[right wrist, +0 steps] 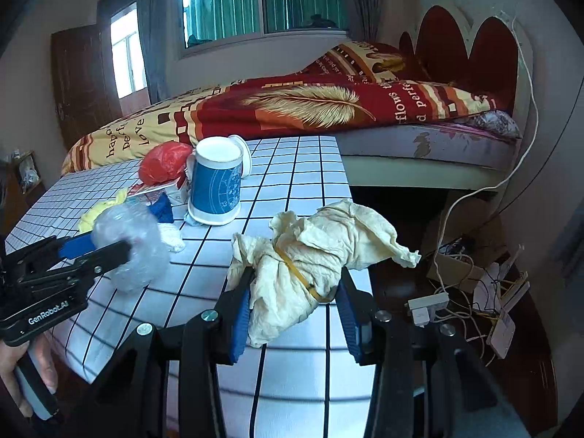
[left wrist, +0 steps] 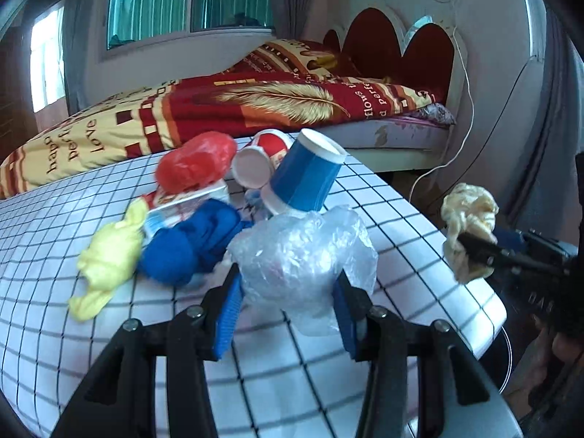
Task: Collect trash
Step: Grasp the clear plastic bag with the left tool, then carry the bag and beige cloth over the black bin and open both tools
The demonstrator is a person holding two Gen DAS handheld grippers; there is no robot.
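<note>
With both tools loaded, the step in hand reads as carrying the catch off the pile. Left gripper, low centre of its frame, has its blue pads clamped on the clear plastic wad, which sits between the jaws just in front of the litter. Right gripper, low centre of its own view, pinches the crumpled cream paper, banded with a yellow elastic. Beyond lie the blue cup, blue cloth, yellow scrap and red bag on the checked table. Judgement: lift straight, keep the squeeze; the wad touches the cup's base and could tip it. No bin visible.
</note>
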